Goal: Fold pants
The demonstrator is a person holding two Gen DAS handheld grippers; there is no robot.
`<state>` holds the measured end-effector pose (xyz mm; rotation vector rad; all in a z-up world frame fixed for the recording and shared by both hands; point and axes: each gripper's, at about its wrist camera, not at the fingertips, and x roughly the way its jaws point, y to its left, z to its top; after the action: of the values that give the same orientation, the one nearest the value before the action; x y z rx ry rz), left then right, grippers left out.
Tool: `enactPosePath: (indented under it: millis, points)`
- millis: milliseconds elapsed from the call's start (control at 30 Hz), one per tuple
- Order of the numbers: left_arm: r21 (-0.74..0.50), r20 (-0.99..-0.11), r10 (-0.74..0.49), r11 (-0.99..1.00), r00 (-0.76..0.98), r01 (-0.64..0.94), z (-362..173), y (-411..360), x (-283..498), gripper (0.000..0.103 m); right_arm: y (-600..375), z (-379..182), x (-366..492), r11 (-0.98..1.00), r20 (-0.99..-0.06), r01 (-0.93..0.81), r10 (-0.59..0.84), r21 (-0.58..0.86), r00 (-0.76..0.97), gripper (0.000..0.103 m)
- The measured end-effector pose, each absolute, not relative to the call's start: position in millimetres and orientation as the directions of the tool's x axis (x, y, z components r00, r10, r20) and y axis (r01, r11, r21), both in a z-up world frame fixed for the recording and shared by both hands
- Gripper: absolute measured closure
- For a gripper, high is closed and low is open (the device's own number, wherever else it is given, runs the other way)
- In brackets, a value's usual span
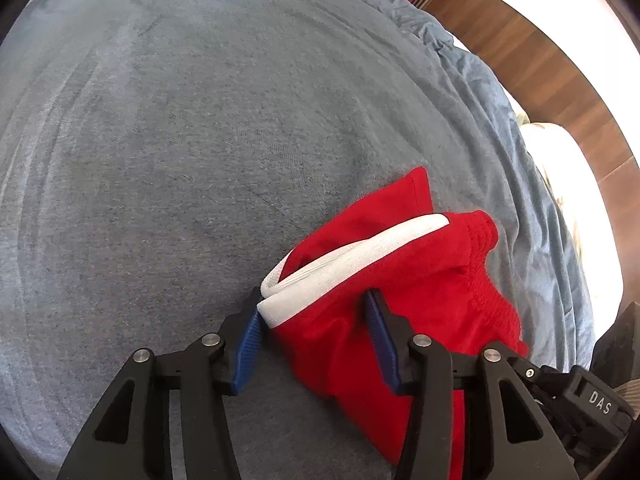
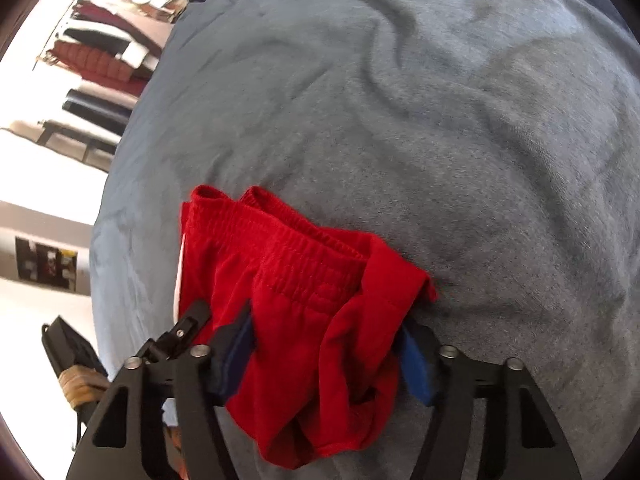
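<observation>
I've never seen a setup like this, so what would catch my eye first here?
The bright red pants, bunched on a grey-blue blanket, stand out at once. The left tool straddles their white-trimmed end; the right tool straddles the cloth near the waistband.

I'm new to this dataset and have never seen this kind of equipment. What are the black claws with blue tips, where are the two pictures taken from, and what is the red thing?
There is no robot here: a person holds a two-finger gripper in each hand, each with a wide-angle camera looking along its fingers. One picture is from the left gripper, the other from the right gripper. The red thing is a pair of red shorts with a white stripe, lying bunched on a grey-blue blanket. Each gripper has red cloth between its blue pads; whether the pads squeeze it firmly I cannot tell.
</observation>
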<state>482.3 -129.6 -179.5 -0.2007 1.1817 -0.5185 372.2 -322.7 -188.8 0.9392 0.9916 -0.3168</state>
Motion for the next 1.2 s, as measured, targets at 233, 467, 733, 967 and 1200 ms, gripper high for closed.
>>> enactPosePath:
  millis: [233,467,733,967,1200]
  points:
    - [-0.468,-0.81,-0.53,0.842,0.25,0.268,-179.2,-132.1,485.3,0.08,-321.6,-189.5,375.2,0.606,-0.833,0.616,0.152,0.504,0.532,0.062]
    - [-0.35,-0.81,-0.455,0.881,0.369,0.319,-144.0,-143.5,465.6,0.087,-316.7,-172.3,373.7,0.652,-0.837,0.6,0.1,0.463,0.538,0.075]
    - [-0.317,-0.792,-0.442,0.887,0.421,0.335,-112.6,-136.0,457.8,0.09,-310.4,-143.7,368.9,0.696,-0.815,0.56,0.065,0.45,0.576,0.081]
    - [-0.292,-0.77,-0.425,0.898,0.476,0.329,-78.3,-117.1,444.8,0.09,-297.5,-110.0,361.4,0.726,-0.781,0.507,0.067,0.465,0.621,0.081]
    - [-0.256,-0.755,-0.401,0.909,0.519,0.33,-48.2,-89.7,426.8,0.09,-277.9,-86.7,353.4,0.734,-0.751,0.46,0.102,0.5,0.653,0.081]
